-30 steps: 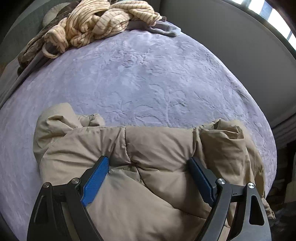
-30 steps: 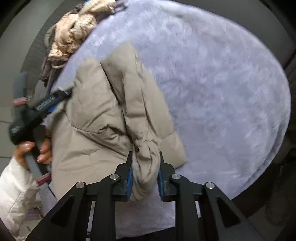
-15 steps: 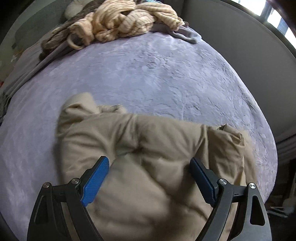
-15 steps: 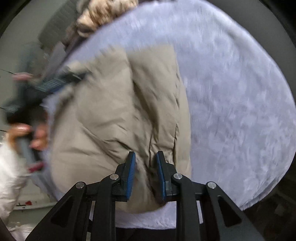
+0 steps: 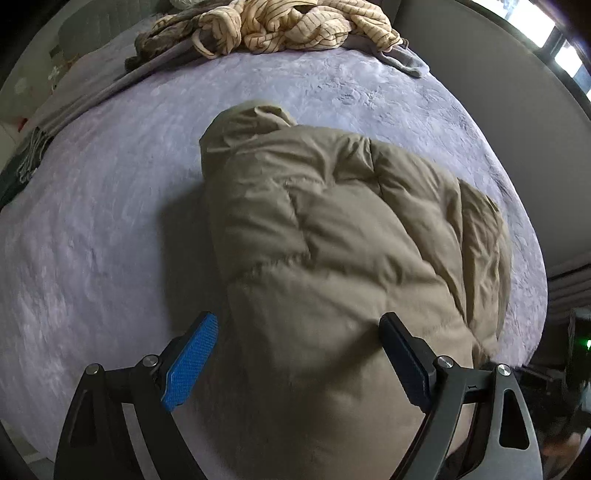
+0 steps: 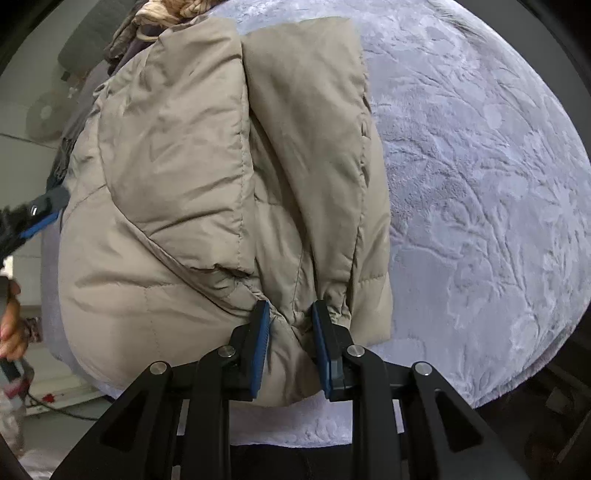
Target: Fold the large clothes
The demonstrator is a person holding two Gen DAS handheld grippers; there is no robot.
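Observation:
A tan puffer jacket (image 5: 332,236) lies bunched on the lavender plush bed cover (image 5: 92,229). My left gripper (image 5: 295,354) is open, its jaws wide apart over the near end of the jacket and gripping nothing. In the right wrist view the jacket (image 6: 207,155) fills the left half, folded over itself with a sleeve along its right side. My right gripper (image 6: 290,347) is shut on a bunched fold of the jacket at its near edge. The left gripper (image 6: 40,218) shows at the jacket's far left side.
A heap of striped cream clothes (image 5: 288,26) and grey garments lies at the far end of the bed. The bed edge (image 6: 517,376) drops off at the right. A grey wall (image 5: 498,74) runs along the far right side.
The jacket has been swung round and folded over itself, so it now lies lengthwise away from my left gripper. My right gripper stayed shut on the fold and moved in closer to the jacket.

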